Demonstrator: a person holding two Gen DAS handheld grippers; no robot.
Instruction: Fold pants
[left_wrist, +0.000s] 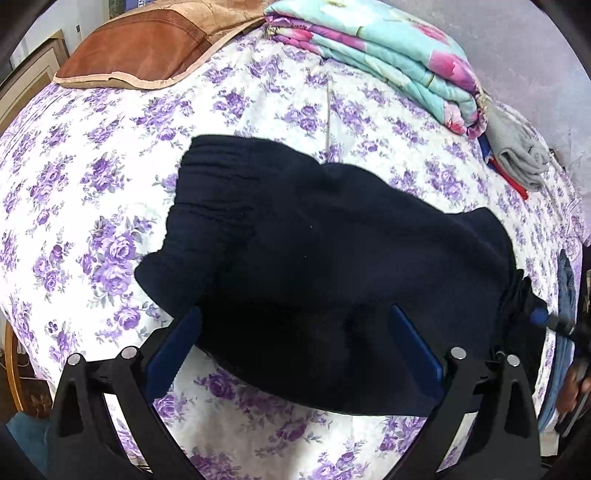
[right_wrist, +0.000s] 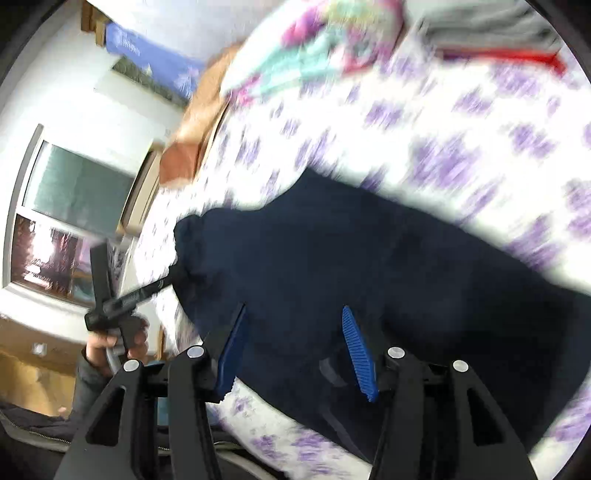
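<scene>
Both wrist views look steeply down, close over bed (left_wrist: 110, 155); share pants (left_wrist: 332, 266).

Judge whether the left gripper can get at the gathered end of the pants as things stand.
Probably yes. The left gripper hangs open right over the pants, and the gathered end lies bare just ahead, with nothing between.

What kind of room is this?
Most likely a bedroom: a bed with a purple-flowered sheet, a brown pillow and a folded quilt at its far end. Dark pants lie on it.
</scene>
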